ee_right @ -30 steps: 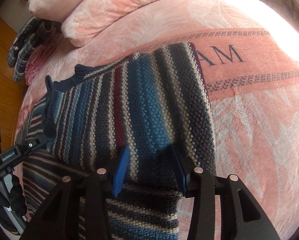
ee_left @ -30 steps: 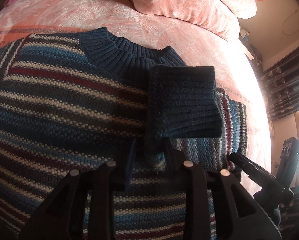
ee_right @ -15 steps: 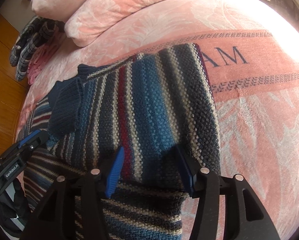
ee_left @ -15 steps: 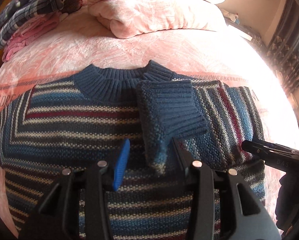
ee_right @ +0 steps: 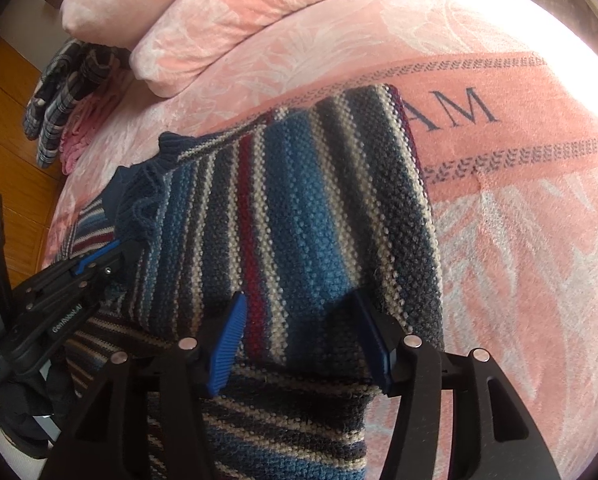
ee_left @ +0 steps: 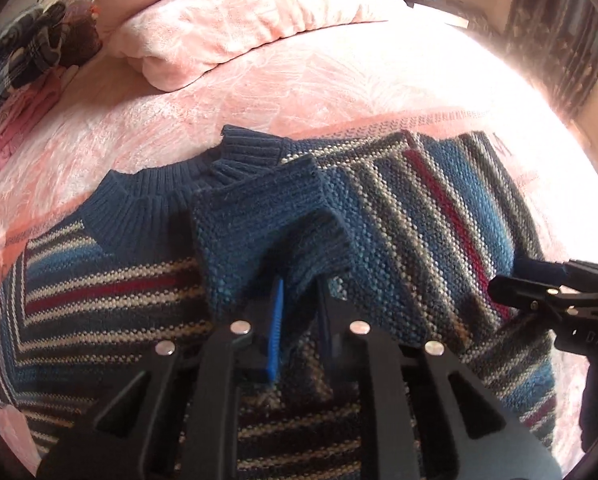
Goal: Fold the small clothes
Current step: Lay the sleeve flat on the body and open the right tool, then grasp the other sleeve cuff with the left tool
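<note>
A home bedroom is showing here: a pink fleece blanket (ee_right: pixel 499 240) is covering a bed ahead of the right gripper (ee_right: pixel 303 344), pink pillows (ee_right: pixel 203 12) are lying beyond it, plaid clothing (ee_right: pixel 59 92) is piling at far left, and a wooden floor (ee_right: pixel 7 128) is running beside.

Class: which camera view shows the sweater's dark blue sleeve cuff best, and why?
The left wrist view: the cuff lies central, pinched by the left gripper. The right wrist view shows it only small and bunched at the sweater's left edge.
</note>
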`<state>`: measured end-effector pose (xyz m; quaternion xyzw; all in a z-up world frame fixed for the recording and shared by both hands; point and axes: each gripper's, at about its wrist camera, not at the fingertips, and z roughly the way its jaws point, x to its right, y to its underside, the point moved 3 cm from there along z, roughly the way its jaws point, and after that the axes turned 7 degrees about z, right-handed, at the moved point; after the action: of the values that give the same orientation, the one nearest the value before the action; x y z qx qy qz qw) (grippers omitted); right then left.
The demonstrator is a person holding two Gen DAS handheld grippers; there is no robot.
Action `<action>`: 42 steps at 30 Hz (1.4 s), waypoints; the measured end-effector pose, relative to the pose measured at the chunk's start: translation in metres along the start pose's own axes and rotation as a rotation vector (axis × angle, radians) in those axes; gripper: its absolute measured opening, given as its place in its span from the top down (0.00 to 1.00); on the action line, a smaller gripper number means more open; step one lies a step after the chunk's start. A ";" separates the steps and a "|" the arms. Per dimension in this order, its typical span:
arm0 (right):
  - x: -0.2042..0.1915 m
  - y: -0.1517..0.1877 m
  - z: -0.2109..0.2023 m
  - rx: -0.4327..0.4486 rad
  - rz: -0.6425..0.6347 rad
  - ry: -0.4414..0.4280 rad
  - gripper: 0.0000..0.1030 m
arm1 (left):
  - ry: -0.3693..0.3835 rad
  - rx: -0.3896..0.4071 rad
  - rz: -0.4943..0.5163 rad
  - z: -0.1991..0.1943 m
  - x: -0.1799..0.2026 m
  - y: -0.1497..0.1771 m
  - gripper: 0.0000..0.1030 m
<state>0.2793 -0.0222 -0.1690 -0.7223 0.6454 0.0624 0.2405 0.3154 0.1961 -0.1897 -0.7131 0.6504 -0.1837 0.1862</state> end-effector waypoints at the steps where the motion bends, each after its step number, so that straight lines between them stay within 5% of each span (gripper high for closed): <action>1: 0.000 0.000 0.000 -0.001 -0.001 0.000 0.46 | 0.009 0.035 -0.045 -0.011 -0.011 0.002 0.87; 4: 0.000 0.000 -0.001 -0.004 -0.004 0.003 0.46 | 0.017 0.110 -0.163 -0.035 -0.047 0.014 0.87; 14: -0.012 -0.002 -0.002 -0.025 -0.041 0.057 0.46 | -0.020 0.069 -0.322 -0.057 -0.124 0.060 0.89; 20: -0.046 -0.001 -0.020 -0.019 -0.038 -0.040 0.47 | 0.122 0.073 -0.241 -0.061 -0.085 0.037 0.51; 27: -0.053 0.017 0.024 -0.055 -0.078 0.056 0.46 | 0.100 -0.089 -0.254 -0.002 -0.074 0.042 0.56; 42: -0.059 0.015 0.030 -0.039 -0.080 0.095 0.43 | 0.092 -0.073 -0.216 0.000 -0.077 0.046 0.60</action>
<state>0.2618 0.0427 -0.1759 -0.7542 0.6254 0.0311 0.1977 0.2694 0.2691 -0.2147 -0.7761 0.5840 -0.2115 0.1093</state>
